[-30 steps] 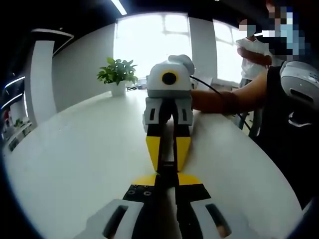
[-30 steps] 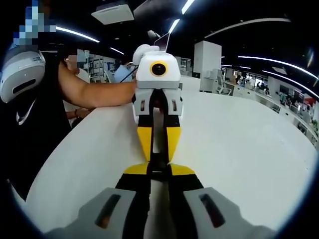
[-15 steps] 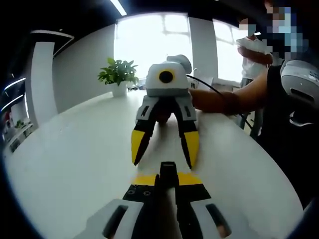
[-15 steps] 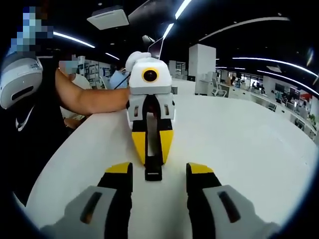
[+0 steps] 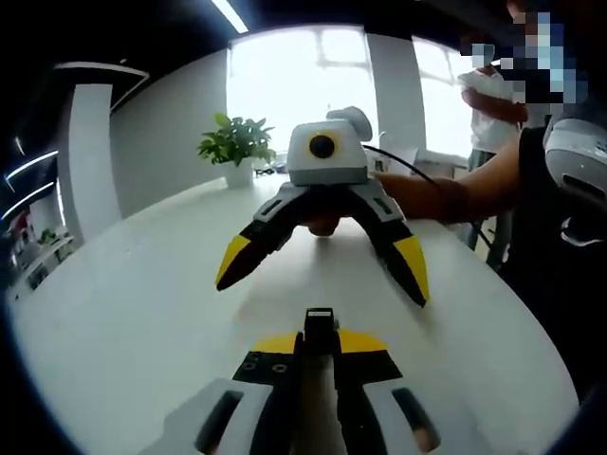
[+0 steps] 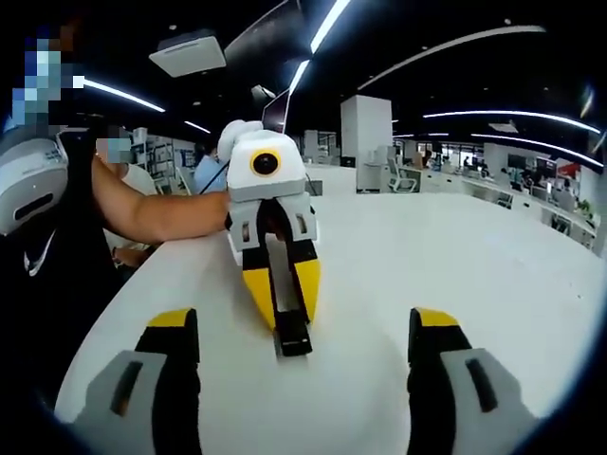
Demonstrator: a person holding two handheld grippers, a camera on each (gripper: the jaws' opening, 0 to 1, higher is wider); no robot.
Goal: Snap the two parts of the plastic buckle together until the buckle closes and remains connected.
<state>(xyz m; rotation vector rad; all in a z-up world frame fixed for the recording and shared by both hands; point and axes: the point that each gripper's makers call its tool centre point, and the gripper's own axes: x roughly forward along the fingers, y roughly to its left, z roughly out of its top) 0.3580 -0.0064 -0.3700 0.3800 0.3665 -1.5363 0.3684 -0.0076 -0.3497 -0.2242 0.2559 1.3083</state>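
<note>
The black plastic buckle [image 5: 320, 322] sticks out from between the yellow tips of my left gripper [image 5: 320, 343], which is shut on it just above the white table. In the right gripper view the same buckle [image 6: 292, 334] pokes forward from the left gripper [image 6: 282, 301] as one dark strip. My right gripper [image 6: 302, 322] stands wide open, its jaws far apart on either side of the buckle and touching nothing. From the left gripper view the right gripper [image 5: 322, 270] faces me with spread jaws, a short way behind the buckle.
The round white table [image 5: 142, 303] stretches out on all sides. A potted plant [image 5: 237, 147] stands at its far edge by the window. A person's forearm [image 5: 446, 194] reaches in from the right. Office desks [image 6: 531, 190] lie beyond the table.
My right gripper has opened wide, let go of the buckle and drawn back a little. The buckle stays in the shut left gripper.
</note>
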